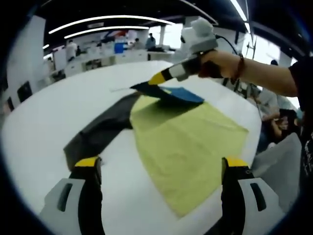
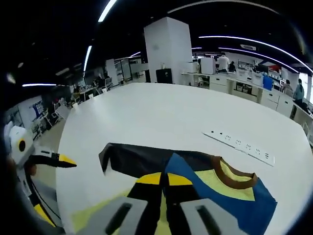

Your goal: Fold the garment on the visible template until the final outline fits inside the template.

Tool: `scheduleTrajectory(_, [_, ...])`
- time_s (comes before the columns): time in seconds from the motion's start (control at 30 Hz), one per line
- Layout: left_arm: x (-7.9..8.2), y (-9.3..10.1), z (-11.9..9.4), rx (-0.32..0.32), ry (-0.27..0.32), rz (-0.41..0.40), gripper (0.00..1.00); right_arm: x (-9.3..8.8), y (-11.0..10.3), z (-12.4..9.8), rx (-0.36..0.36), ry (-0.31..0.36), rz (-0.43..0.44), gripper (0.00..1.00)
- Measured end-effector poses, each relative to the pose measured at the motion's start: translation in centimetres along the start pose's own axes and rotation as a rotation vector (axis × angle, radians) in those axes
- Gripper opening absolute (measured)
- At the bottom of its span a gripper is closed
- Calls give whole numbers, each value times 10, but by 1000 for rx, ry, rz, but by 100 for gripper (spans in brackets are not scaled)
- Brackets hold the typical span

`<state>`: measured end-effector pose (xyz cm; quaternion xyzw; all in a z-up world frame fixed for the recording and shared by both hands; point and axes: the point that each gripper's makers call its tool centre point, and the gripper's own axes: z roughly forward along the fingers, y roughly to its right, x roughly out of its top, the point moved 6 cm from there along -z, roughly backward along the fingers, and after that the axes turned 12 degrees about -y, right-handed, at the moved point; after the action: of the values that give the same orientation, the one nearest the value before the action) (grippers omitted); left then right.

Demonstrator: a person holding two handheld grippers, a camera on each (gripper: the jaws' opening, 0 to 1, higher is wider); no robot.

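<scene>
The left gripper (image 1: 159, 169) hangs over the near edge of the table with its yellow-tipped jaws spread wide apart, nothing between them. The right gripper (image 2: 164, 180) has its jaws pressed together on the garment (image 1: 181, 137), pinching a dark fold of it near the collar; in the left gripper view it reaches in from the upper right, held by a person's hand (image 1: 217, 63), its tip lifting a dark and blue flap off the cloth.

The garment is a soft, matte shirt lying flat on the table: a broad yellow-green body panel with a slightly creased surface, a black sleeve (image 1: 100, 132) stretching out to the left with a squared cuff, and blue cloth at the shoulder. In the right gripper view the neck shows a brown ribbed collar (image 2: 234, 178) in a curved band, with blue around it and yellow inside.

The table (image 1: 58, 107) is wide, smooth and white with a rounded edge. A white strip with small dark marks (image 2: 239, 145) lies on it beyond the garment. Around it is an open office hall with a white pillar (image 2: 167, 49), desks, long ceiling light strips, and people (image 2: 298, 90) in the background.
</scene>
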<state>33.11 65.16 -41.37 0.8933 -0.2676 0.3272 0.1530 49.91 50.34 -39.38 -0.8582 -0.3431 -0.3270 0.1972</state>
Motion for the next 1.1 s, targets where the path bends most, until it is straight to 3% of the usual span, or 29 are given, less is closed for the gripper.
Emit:
scheduleTrajectory(0.5, [0,-2,-2,4,6,-3,99,-16,-11,23,24,-69,-35,0])
scheduleTrajectory(1.1, [-5,-2,-6,7,16,-25,99,-53,-30,66,32,-185,-27,0])
